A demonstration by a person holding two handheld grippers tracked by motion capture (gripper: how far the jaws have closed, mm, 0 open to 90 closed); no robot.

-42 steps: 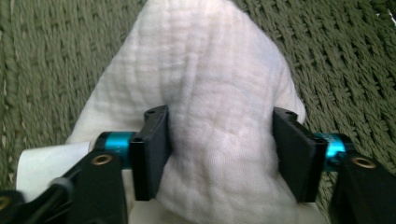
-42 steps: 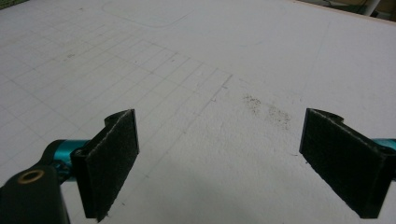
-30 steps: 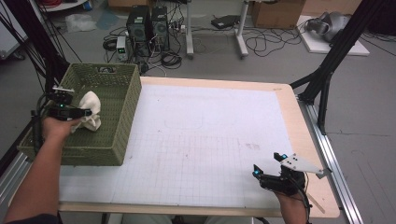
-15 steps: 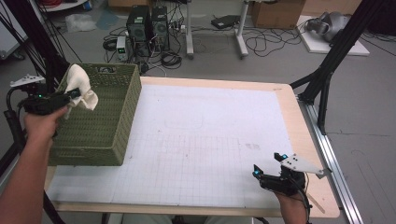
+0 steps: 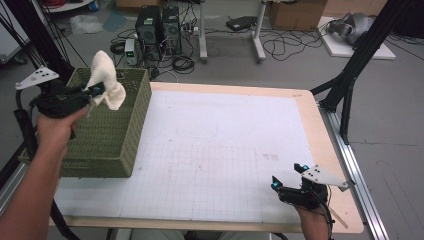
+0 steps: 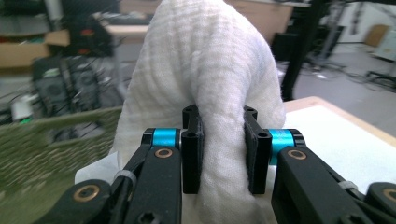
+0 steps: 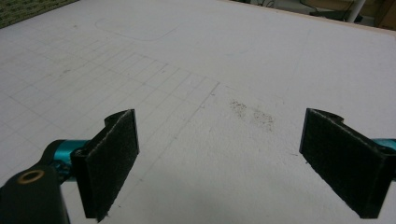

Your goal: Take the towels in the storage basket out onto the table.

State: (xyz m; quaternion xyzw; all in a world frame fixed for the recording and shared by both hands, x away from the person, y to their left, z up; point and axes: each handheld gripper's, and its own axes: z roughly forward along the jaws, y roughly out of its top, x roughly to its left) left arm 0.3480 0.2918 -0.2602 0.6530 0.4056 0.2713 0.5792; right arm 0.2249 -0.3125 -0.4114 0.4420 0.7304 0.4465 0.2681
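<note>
Workshop floor beyond: computer towers (image 5: 159, 25), tangled cables, black frame legs. White gridded mat (image 5: 210, 150) on wooden table (image 5: 325, 150). At 9 o'clock: green woven basket (image 5: 107, 135) on mat's left edge. Left gripper (image 5: 95, 91) raised above basket rim, jaws clamped on white cloth (image 5: 106, 80); cloth bunched between pads, upper part standing up, rest drooping, clear of basket. At 5 o'clock: right gripper (image 5: 285, 184) low over mat, jaws spread wide, empty. Faint dark smudge (image 7: 252, 114) on mat ahead of it.
</note>
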